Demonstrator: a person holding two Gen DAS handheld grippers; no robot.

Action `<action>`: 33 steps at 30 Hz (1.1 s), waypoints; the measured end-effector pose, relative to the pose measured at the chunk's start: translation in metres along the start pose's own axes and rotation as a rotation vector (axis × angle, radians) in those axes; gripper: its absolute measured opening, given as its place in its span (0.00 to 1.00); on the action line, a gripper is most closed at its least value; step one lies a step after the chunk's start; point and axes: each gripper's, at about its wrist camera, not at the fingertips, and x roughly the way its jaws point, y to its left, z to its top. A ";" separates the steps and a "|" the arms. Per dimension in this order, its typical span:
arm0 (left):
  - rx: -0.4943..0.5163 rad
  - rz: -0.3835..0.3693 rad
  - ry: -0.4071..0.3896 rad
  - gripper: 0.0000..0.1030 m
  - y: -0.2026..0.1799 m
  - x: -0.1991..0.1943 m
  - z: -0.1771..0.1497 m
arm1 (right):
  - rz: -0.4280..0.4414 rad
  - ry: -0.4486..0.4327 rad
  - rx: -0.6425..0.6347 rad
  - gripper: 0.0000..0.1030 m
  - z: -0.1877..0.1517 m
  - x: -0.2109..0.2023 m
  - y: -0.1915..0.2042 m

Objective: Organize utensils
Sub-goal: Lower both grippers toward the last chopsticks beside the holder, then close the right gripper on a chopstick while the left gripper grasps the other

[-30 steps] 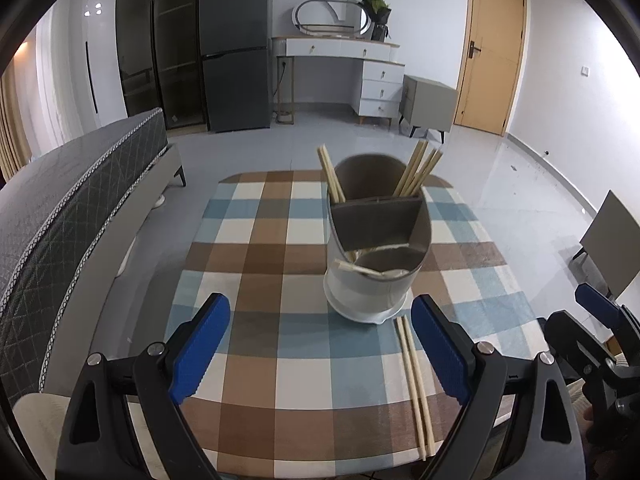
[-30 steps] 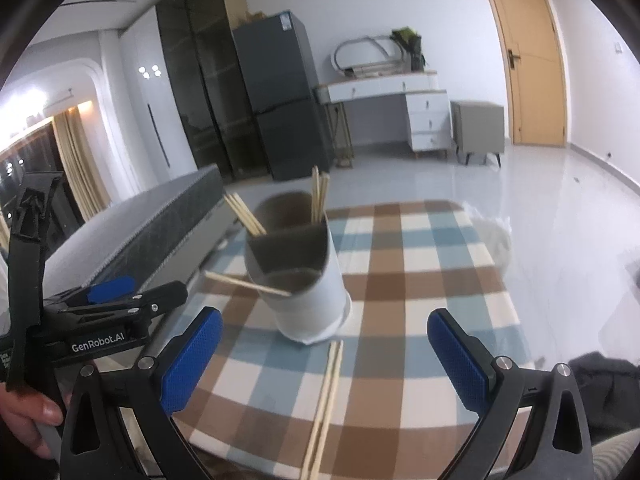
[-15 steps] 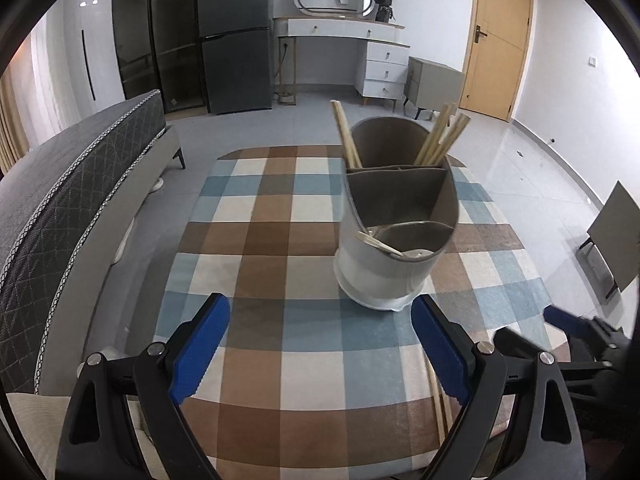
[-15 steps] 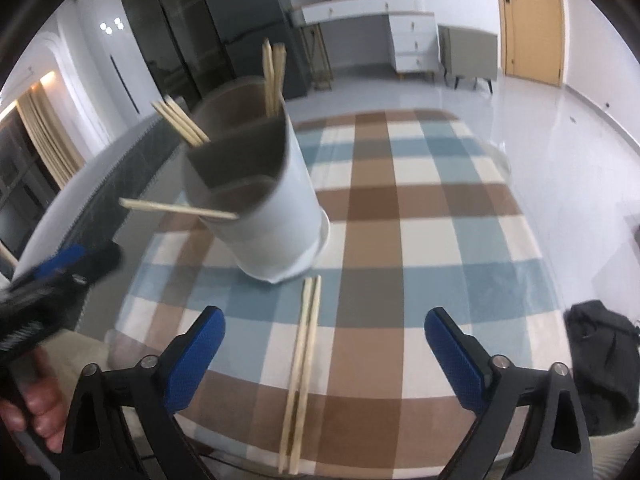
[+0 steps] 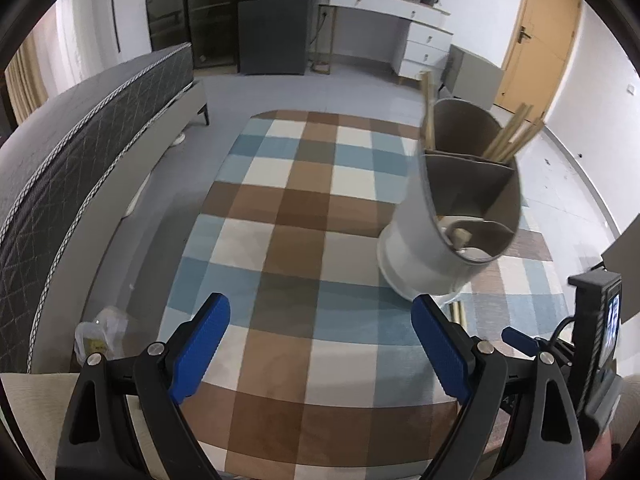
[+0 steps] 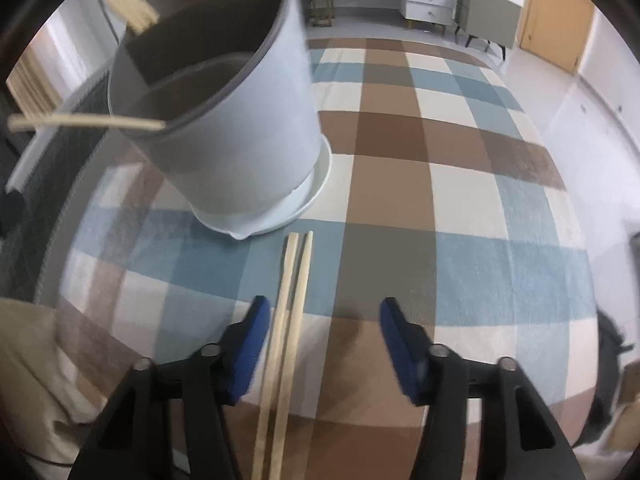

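Room: pale tiled floor, a dark quilted bed (image 5: 80, 152) left of the utensil holder, a black fridge (image 5: 272, 28) and white dresser (image 5: 408, 28) beyond it against the far wall, a wooden door (image 5: 536, 40) beyond it to the right.

Surface: a table under a blue, brown and cream checked cloth (image 5: 304, 264). The holder stands on it toward the right side in the left wrist view.

Utensil holder (image 6: 224, 120): grey-white, partitioned cylinder on a white saucer (image 6: 288, 208). Chopsticks (image 5: 512, 136) stand in its far compartment; one single stick (image 6: 88, 122) lies across the near rim, poking out to the left.

Loose chopstick pair (image 6: 290, 312): flat on the cloth just in front of the saucer, sticks side by side, running toward the right gripper.

Right gripper (image 6: 320, 328): jaws partly apart, holding nothing. The pair passes between the fingers, close beside the left blue pad (image 6: 248, 340), well off the right one. Contact with the pad cannot be told.

Left gripper (image 5: 320, 340): jaws wide apart, empty, above the cloth to the near left of the holder; its right pad (image 5: 440, 344) overlaps the saucer edge in view.
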 end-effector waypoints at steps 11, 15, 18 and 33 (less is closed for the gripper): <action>-0.144 0.001 0.114 0.87 0.029 0.024 0.001 | -0.040 0.044 -0.102 0.10 -0.013 0.005 0.012; -0.186 0.015 0.118 0.87 0.036 0.024 0.002 | -0.008 0.056 -0.123 0.08 -0.020 0.001 0.015; -0.203 0.016 0.137 0.87 0.037 0.026 0.001 | 0.008 0.064 -0.124 0.09 -0.023 0.000 0.013; -0.205 0.062 0.259 0.87 0.044 0.051 -0.009 | -0.007 0.018 -0.064 0.19 0.015 0.018 0.004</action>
